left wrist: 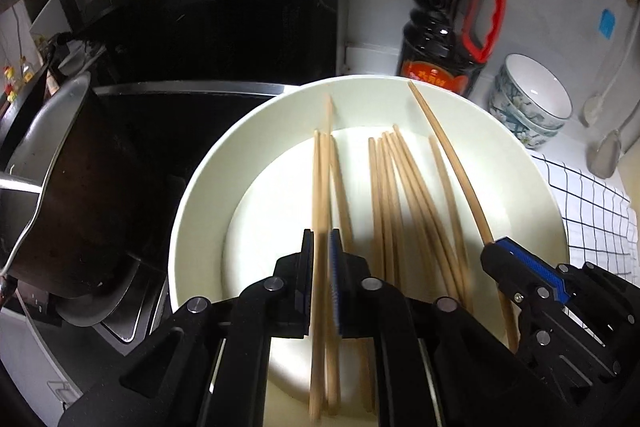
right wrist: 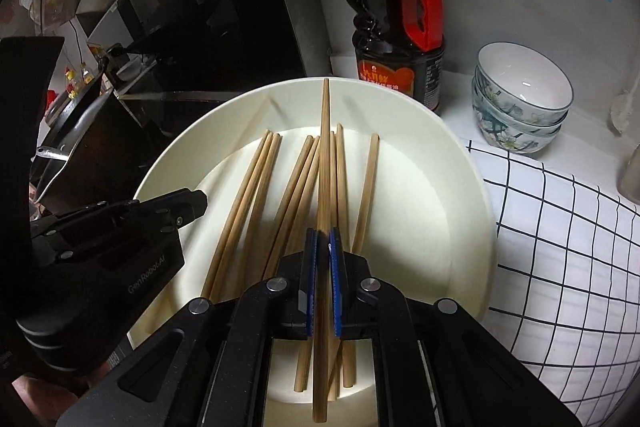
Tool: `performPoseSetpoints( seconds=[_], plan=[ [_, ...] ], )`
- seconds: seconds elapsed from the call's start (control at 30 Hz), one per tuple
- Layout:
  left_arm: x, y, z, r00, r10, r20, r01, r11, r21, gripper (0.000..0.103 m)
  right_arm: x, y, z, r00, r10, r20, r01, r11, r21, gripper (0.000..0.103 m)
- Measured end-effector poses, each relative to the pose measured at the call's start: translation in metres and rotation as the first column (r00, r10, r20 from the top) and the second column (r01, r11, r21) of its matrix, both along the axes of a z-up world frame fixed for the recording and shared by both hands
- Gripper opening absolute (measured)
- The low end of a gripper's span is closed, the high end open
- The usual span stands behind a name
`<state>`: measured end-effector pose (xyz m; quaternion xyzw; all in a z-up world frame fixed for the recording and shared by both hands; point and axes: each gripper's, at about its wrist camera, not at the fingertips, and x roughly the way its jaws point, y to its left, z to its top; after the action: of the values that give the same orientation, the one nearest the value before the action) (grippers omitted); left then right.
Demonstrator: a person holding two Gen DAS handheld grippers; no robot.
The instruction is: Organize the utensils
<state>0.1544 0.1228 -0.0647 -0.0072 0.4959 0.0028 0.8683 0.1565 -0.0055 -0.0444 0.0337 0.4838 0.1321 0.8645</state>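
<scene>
A wide white plate (left wrist: 208,163) (right wrist: 460,163) holds several wooden chopsticks (left wrist: 384,195) (right wrist: 296,187) lying roughly side by side. My left gripper (left wrist: 321,239) hovers over the plate's left side, its jaws a narrow gap apart. A few chopsticks (left wrist: 320,179) lying in the plate show through that gap. In the right wrist view nothing sticks out of the left gripper (right wrist: 198,203). My right gripper (right wrist: 323,235) (left wrist: 494,247) is shut on one long chopstick (right wrist: 325,147) (left wrist: 448,155). That chopstick is raised above the others, its far tip near the plate's back rim.
A dark soy sauce bottle (left wrist: 452,27) (right wrist: 396,27) stands behind the plate. Stacked patterned bowls (left wrist: 528,99) (right wrist: 520,99) sit to the right of it. A checked cloth (left wrist: 592,219) (right wrist: 560,227) lies at the right. A dark pot (left wrist: 60,187) on the black stove is at the left.
</scene>
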Motion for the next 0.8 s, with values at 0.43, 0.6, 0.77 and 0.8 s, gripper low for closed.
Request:
performPoseSetpoints(
  seconds=[0.43,0.6,0.77,0.8],
  plan=[
    [-0.013,0.016,0.015,0.996,0.087,0.011,-0.087,0.996,0.018,0.089,-0.016,-0.02,0.022,0.998,-0.055,0.041,0.056,0.998,-0.017,0.033],
    [-0.024,0.014,0.018,0.997,0.08,-0.003,-0.08,0.996,0.029,0.091,-0.027,-0.025,0.033,0.995,-0.072,0.062,0.074,0.997,-0.025,0.04],
    [-0.038,0.008,0.028,0.998,0.057,-0.005,-0.057,0.998,0.031,0.093,-0.037,-0.031,0.043,0.993,-0.092,0.069,0.094,0.995,-0.028,0.044],
    [-0.042,0.007,0.032,0.998,0.057,-0.001,-0.057,0.998,0.039,0.095,-0.04,-0.033,0.045,0.993,-0.098,0.071,0.1,0.995,-0.027,0.044]
  ],
)
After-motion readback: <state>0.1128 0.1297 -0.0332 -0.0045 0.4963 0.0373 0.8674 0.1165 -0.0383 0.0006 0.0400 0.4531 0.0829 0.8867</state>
